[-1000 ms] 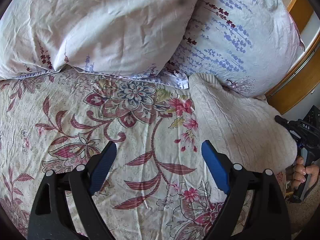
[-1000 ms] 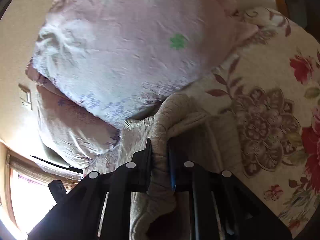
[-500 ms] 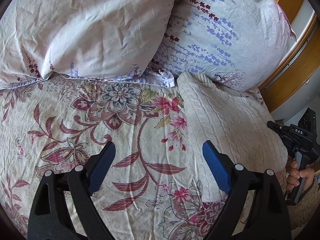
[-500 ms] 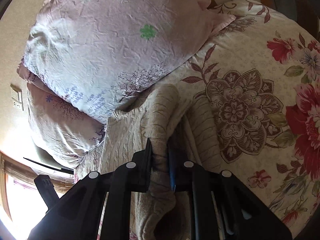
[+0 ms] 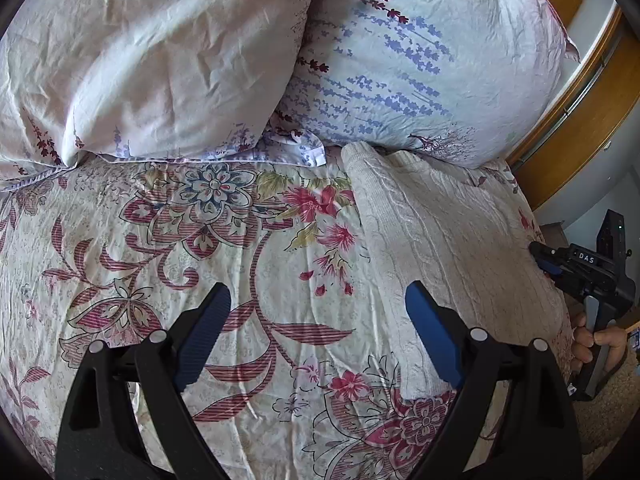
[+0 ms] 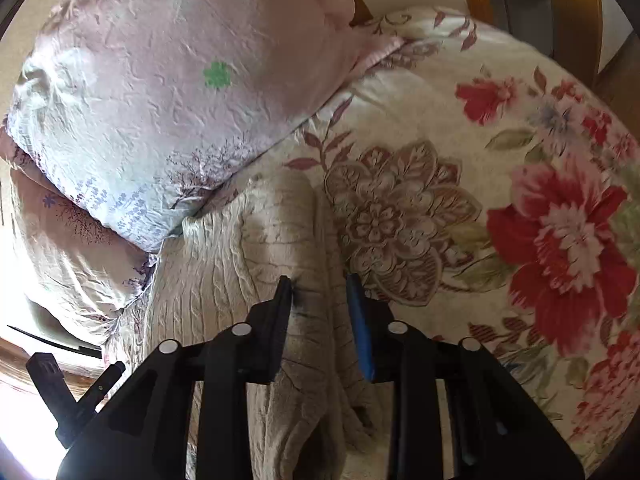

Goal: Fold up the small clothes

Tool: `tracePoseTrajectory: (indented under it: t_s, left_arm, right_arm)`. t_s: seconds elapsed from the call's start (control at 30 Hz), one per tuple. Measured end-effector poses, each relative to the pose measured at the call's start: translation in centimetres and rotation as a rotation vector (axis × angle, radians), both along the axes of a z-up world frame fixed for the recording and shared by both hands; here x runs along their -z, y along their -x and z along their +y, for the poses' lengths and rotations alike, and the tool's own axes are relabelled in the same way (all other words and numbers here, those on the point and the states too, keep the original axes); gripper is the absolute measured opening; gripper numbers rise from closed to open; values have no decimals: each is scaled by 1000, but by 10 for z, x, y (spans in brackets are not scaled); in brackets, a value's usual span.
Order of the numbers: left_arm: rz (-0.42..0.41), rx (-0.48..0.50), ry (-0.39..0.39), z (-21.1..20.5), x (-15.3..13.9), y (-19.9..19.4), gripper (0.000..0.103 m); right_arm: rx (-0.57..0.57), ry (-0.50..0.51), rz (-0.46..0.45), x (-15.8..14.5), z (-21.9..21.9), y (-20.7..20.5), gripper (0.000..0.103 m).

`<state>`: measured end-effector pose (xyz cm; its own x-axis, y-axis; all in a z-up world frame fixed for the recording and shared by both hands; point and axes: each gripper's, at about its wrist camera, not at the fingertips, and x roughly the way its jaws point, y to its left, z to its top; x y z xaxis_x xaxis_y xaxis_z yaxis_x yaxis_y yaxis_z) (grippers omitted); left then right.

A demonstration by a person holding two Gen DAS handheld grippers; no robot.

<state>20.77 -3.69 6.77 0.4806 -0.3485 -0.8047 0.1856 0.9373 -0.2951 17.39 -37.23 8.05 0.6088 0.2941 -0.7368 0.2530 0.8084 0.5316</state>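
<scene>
While your right gripper (image 6: 320,292) lets go, its fingers part around a raised fold of the cream cable-knit sweater (image 5: 452,248), no longer pinching it. That sweater lies folded on the floral bedspread (image 5: 240,264), at four o'clock from the pillows (image 5: 168,56), ready for stacking. Your left gripper (image 5: 316,320) hovers wide and empty.

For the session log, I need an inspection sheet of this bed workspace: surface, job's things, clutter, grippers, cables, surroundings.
Surface: floral bedspread, lightly wrinkled.
Job's things: cream knit sweater lying by the bed's edge, one end against the pillows.
Clutter: two pillows at the head.
Grippers: left gripper open over bare bedspread; right gripper jaws opening, sweater fold between them.
Cables: nothing seen.
Surroundings: wooden frame beside the bed.
</scene>
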Motion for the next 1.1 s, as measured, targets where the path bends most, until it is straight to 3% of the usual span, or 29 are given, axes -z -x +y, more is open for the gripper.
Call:
tracePoseTrajectory:
  t_s: [0.07,0.33,0.37,0.43,0.53,0.73,0.8,0.83,0.9,1.1]
  left_arm:
    - [-10,14,7,-4,-3,-1,89]
    - [-86,152,-8,-59,-25,-10,93]
    - [-97,175,-9,-68,-28,-11,94]
    - [-113,220,-27,-88,-30,-12,95]
    - [-118,254,-88,-110,-27,-14,95]
    - [-101,192,-158,-108,-20,-18,100]
    - [-104,152,-180,-100,-21,-20,101]
    - [-107,130,-196,-97,-22,-22,101]
    - [-111,103,-216,-94,-24,-24,101]
    - [-169,178,-197,-123,-36,-23,101]
  right_arm:
    - [-21,-5,7,-6,-3,6,45]
    - [-100,-151,81,14,6,28,45]
    - [-112,-145,80,16,10,29,41]
    - [-106,-59,97,18,16,27,15]
    - [-36,-52,105,26,10,20,14]
    - [-74,14,122,23,15,7,17]
    - [-55,-7,101,16,8,8,22]
    - [-33,6,84,10,5,9,34]
    - [-14,52,27,-5,4,8,38]
    - [-147,150,-37,-23,38,-13,38]
